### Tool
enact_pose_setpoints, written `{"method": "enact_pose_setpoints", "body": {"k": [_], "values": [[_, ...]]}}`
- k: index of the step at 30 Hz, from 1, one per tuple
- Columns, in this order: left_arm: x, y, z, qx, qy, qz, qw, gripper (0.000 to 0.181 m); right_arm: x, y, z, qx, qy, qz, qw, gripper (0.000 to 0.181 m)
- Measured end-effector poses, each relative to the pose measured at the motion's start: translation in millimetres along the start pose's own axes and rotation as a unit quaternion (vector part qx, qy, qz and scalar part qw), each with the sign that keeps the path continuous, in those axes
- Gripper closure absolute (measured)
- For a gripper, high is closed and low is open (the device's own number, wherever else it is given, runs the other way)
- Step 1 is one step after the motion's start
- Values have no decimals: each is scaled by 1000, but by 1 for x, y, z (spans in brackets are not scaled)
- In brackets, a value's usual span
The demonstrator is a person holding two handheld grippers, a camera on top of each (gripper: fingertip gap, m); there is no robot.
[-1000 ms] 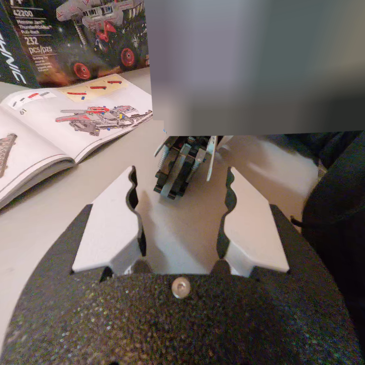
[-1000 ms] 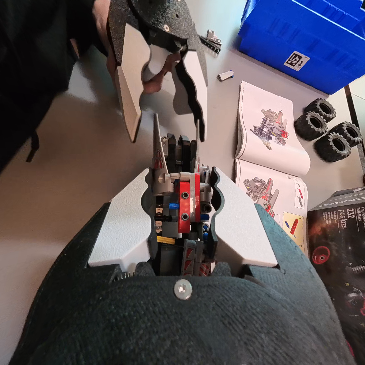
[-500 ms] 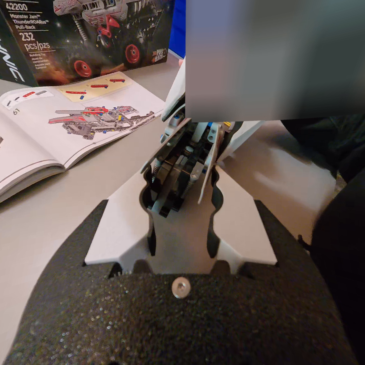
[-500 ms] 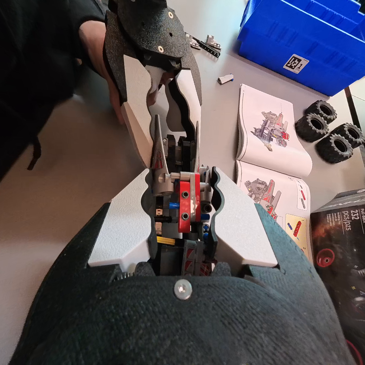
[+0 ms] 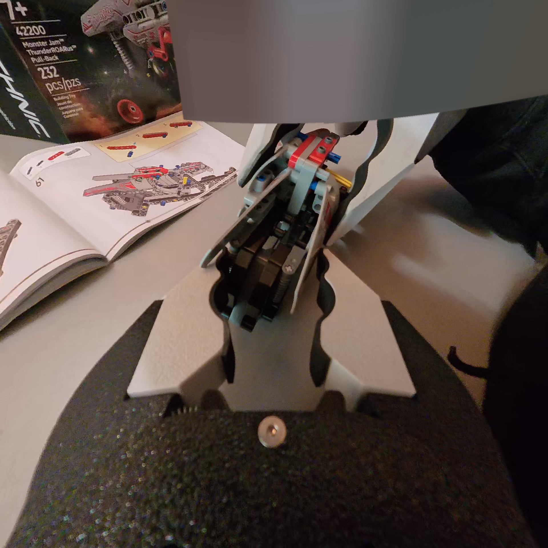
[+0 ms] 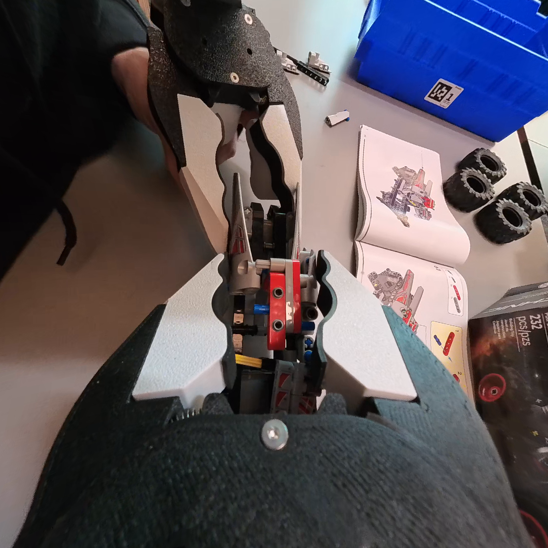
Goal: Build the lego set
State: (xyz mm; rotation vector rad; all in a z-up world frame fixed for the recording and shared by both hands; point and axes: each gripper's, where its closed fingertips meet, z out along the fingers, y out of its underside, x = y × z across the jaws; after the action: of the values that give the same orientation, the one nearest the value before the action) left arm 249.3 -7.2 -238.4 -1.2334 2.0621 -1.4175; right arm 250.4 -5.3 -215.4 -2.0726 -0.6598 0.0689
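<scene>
The left tool (image 5: 268, 284), a second ago wide open and short of the model (image 5: 275, 255), now has its narrowed fingers around the model's black end.

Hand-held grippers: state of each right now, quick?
Left hand-held gripper: fingers around the far end of the lego model; firm grip cannot be told.
Right hand-held gripper: closed on the lego model.

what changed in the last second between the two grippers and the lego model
The left gripper moved in from open space and closed its fingers around the far end of the lego model, apparently gripping it. The right gripper stayed clamped on the model's red-beam end; the instruction booklet and tyres did not move.
</scene>
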Motion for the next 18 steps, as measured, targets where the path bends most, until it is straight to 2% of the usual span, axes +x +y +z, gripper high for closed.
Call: {"method": "enact_pose_setpoints", "body": {"k": [12, 18], "values": [[-2, -1, 1, -1, 16, 3, 1000, 125, 3, 0, 0, 15, 14, -10, 1000, 122], [1, -3, -1, 6, 54, -15, 998, 125, 2, -1, -1, 22, 6, -15, 1000, 123]]}}
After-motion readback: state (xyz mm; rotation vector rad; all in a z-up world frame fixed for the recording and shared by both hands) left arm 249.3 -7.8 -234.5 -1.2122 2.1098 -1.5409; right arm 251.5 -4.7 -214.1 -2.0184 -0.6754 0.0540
